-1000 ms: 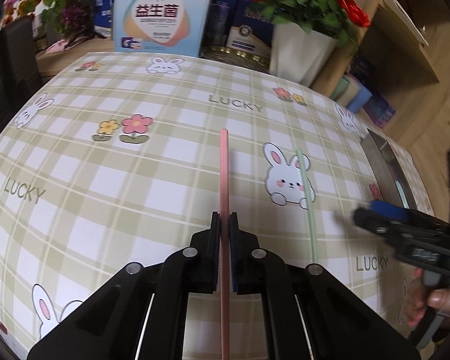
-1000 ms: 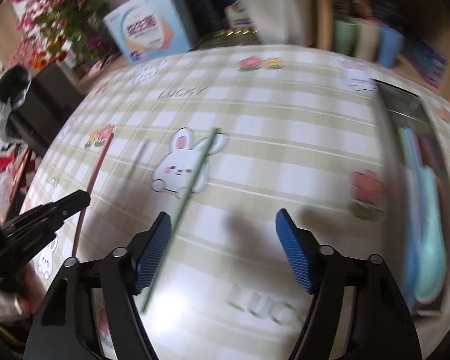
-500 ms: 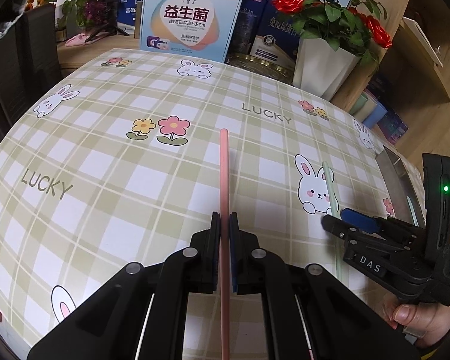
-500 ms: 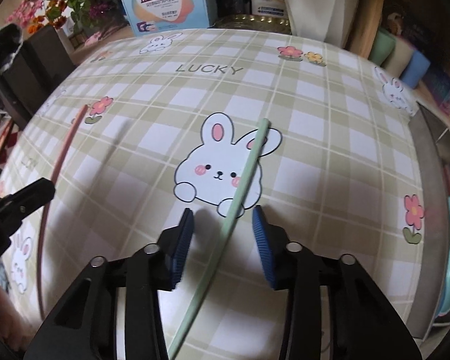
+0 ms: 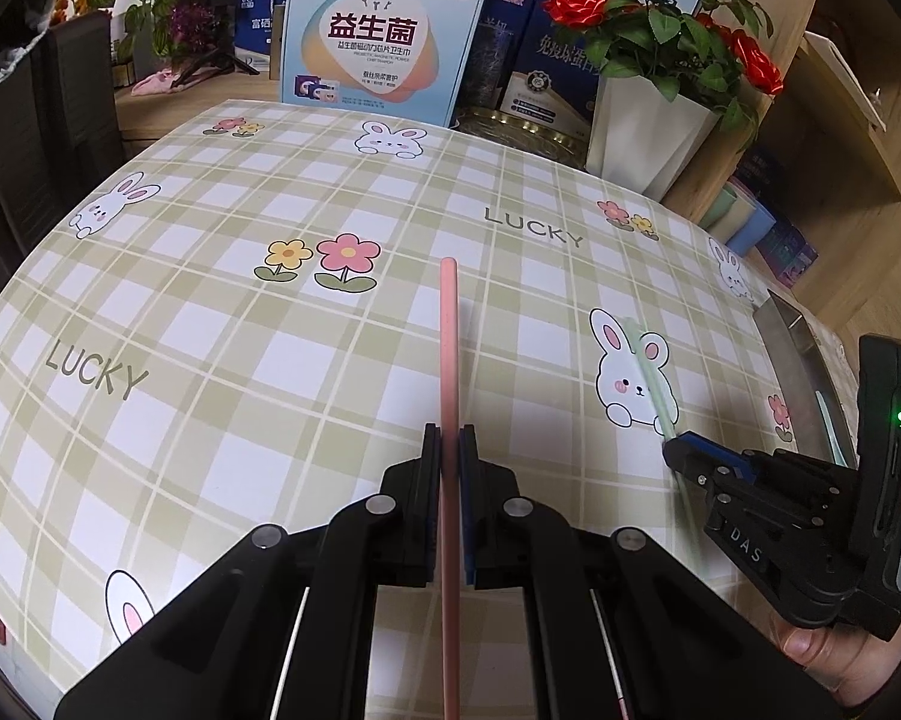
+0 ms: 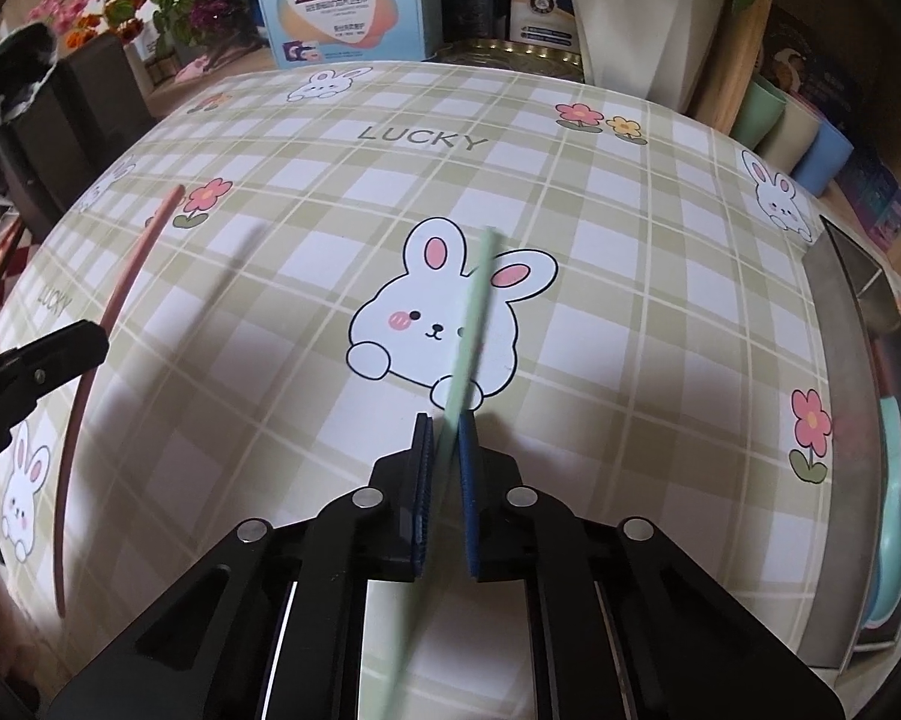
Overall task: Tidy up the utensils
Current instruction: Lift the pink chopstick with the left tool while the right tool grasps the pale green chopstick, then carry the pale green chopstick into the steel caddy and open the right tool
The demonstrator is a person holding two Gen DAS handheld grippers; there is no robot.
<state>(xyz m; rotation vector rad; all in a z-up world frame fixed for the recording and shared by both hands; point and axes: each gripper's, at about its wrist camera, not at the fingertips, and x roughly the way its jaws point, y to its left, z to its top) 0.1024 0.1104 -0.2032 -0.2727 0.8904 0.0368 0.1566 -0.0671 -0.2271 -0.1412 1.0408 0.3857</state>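
Both hands are busy here. The left gripper point(image 5: 449, 450), black with blue pads, is clamping down tight on a long thin pink chopstick point(image 5: 448, 348), which is running straight out ahead of it over the green-and-white plaid tablecloth with bunnies and flowers point(image 5: 210, 324). In the right wrist view that same pink stick is arcing along the left side with its shadow sitting apart from it on the cloth, so it's looking lifted rather than lying flat.

The right gripper point(image 6: 445, 450) has just been closing, and its jaws are now pinching a pale green chopstick point(image 6: 471, 312) between the blue pads. The green stick is crossing right over the white cartoon bunny printed on the cloth point(image 6: 426, 324), tip pointing away toward the far side of the table. From the left wrist view the right gripper is sitting off to the right, with a person's hand point(image 5: 822, 654) wrapping its handle and a little green light glowing on the body.

Over at the right edge of the table a metal tray point(image 6: 840, 360) is holding a teal spoon-like utensil point(image 6: 888, 540); what else is in there I can't really make out. Boxes and a white pot of red roses point(image 5: 648, 138) are lining the back.
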